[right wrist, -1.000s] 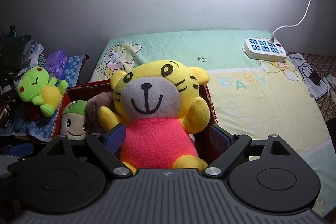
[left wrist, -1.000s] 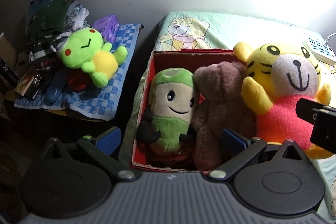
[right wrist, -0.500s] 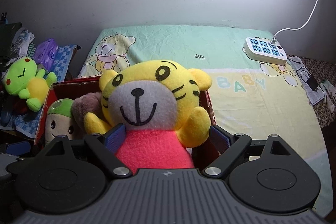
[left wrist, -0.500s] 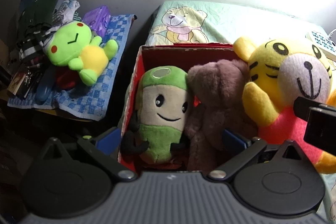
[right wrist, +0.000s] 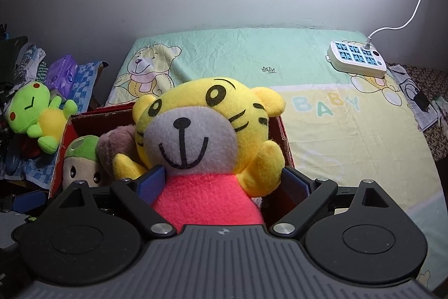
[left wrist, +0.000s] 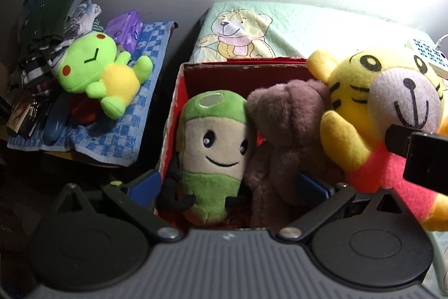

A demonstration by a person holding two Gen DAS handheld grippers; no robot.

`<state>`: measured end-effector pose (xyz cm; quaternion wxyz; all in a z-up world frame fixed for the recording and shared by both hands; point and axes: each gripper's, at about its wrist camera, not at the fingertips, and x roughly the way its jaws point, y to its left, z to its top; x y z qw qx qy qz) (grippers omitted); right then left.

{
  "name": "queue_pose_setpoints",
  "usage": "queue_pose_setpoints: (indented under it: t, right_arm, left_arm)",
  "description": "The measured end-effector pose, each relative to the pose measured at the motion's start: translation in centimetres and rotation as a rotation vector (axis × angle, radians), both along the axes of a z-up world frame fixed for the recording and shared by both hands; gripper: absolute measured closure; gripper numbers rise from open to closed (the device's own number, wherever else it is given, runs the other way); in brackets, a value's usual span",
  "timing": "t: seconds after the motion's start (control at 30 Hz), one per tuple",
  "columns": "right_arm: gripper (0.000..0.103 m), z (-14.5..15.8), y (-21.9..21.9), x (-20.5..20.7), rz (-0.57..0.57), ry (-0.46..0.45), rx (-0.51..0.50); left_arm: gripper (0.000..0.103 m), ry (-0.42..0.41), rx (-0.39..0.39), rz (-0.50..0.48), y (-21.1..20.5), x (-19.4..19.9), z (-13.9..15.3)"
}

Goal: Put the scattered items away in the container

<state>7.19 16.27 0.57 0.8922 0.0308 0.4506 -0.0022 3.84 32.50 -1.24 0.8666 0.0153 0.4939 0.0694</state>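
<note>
**poster1:** Tiger plush (right wrist: 204,136) fills the right wrist view. It sits between the spread fingers of the right gripper (right wrist: 224,184), blue pads either side of its pink belly. Left pad looks like it's touching the fabric, right pad sits just under the raised paw, but I can't tell if it's really squeezing. The plush is at the right end of the red box (right wrist: 284,136), head well above the rim.

**poster2:** Left wrist view gives you what that one hides: the box interior. Green-capped plush (left wrist: 215,147) stands upright against the left wall, brown teddy (left wrist: 285,131) is wedged between it and the tiger. The left gripper (left wrist: 228,187) is spread wide and holds nothing, with both toys just ahead of it. Its left fingertip is outside the box's near left corner.

**poster1:** Right view only catches the green cap and a bit of brown fur left of the claw. What it does show is the bed sheet (right wrist: 336,131), wide open ahead and to the right, with a white power strip (right wrist: 357,58) far ahead-right.

**poster2:** Left of the left claw there's a dark gap, then a blue checked towel (left wrist: 123,131) with a green frog plush (left wrist: 98,72) lying on it, well apart from the box. Box looks packed wall to wall.
</note>
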Motion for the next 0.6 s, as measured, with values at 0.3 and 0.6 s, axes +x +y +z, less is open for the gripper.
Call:
queue_pose_setpoints:
  t: [0.3, 0.6]
  right_arm:
    - [0.012, -0.1, -0.1, -0.3, -0.002, -0.001, -0.002]
    - [0.012, 0.0, -0.1, -0.7, 0.002, 0.003, 0.003]
  left_arm:
    - [0.001, -0.031, -0.004, 0.004, 0.3, -0.5, 0.8]
    - [0.001, -0.051, -0.004, 0.006, 0.4, -1.1, 1.4]
